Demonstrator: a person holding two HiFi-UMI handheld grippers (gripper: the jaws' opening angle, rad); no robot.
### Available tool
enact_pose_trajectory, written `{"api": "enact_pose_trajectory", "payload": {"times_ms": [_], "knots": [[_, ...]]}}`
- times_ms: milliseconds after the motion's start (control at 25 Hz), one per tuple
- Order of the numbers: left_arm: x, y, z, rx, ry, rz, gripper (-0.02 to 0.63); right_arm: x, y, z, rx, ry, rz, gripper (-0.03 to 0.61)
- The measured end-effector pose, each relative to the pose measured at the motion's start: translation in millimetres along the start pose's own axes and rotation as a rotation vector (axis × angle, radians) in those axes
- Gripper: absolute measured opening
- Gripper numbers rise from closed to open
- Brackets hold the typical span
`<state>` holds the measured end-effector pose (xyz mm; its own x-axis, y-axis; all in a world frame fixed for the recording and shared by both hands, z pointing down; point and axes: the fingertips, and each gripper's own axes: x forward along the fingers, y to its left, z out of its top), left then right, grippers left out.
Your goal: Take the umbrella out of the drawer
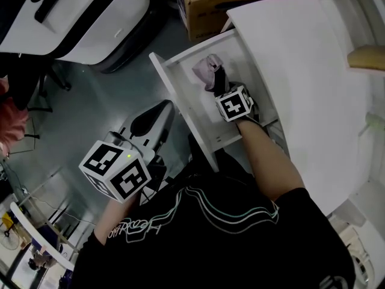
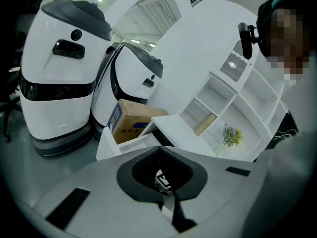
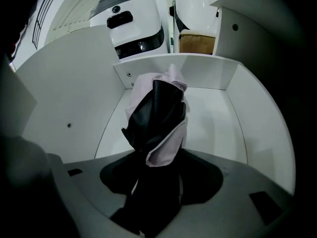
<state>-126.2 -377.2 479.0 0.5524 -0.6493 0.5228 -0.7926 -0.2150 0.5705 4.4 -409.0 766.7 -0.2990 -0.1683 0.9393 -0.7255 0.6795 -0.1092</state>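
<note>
With the right hand-held gripper clamped on the folded umbrella, which sits inside the open drawer between its side walls, lift straight up past the rim, keeping the closed, empty left hand-held gripper clear.

No text can be read for certain. The cardboard box has a blue label with pale print on its side and dark print on its front, all too small to make out. Pale script lettering on the person's black shirt is illegible.
</note>
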Motion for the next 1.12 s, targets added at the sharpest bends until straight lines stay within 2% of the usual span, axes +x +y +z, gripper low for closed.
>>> {"api": "enact_pose_trajectory", "payload": {"times_ms": [400,600,800,1120], "knots": [[-16,-9,-8,0.005,0.001,-0.002,0.018,-6,5,-4,0.081,0.012,0.05,0.224],[-27,-19,-10,0.021,-0.01,-0.017,0.018,-33,0,10,0.06,-0.059,0.009,0.222],[-43,-38,-18,0.041,-0.026,-0.041,0.018,-71,10,15,0.078,-0.148,0.008,0.222],[-76,-77,-33,0.084,-0.069,-0.089,0.018,-169,33,17,0.103,-0.35,-0.009,0.222]]}}
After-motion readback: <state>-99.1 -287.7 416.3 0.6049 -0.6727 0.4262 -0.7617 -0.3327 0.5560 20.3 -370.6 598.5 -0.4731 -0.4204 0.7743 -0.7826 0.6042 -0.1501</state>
